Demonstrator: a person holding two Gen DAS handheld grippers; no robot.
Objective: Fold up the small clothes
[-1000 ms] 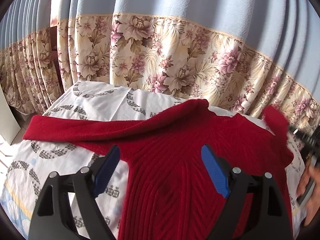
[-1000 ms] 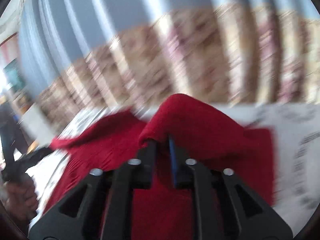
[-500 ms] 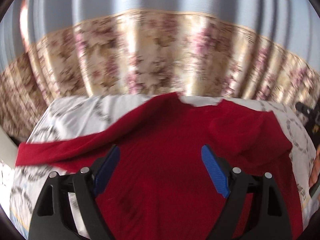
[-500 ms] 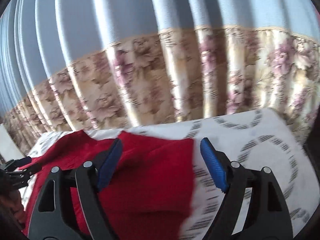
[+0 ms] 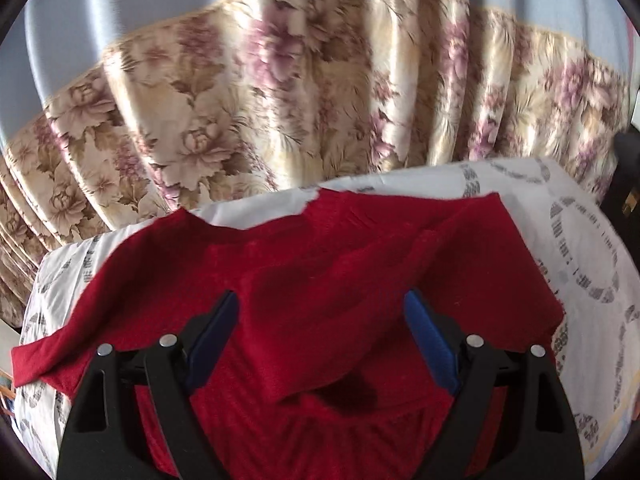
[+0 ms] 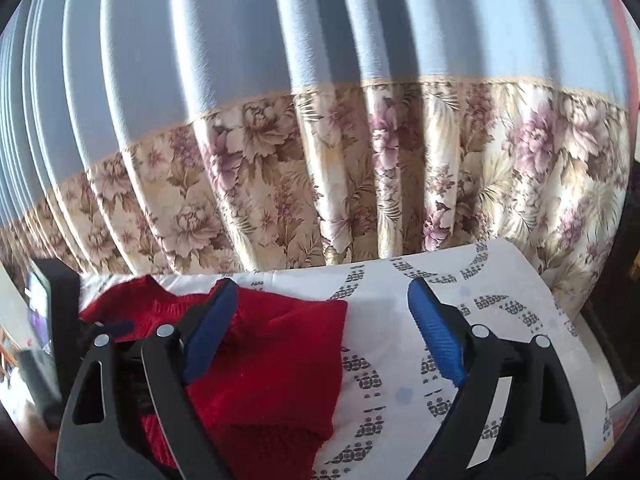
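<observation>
Red knit sweater is seen spread on a white patterned sheet, nearest in the left wrist view. Left gripper is held over the sweater body, blue pads spread wide, nothing pinched. One sleeve is folded across the chest; the other sleeve is stretched out to the left. In the right wrist view, right gripper is held with jaws spread wide and empty, over the sweater's right edge and bare sheet. Whether the surface is a bed or table cannot be told. Farther back, a floral-and-blue curtain is hung.
</observation>
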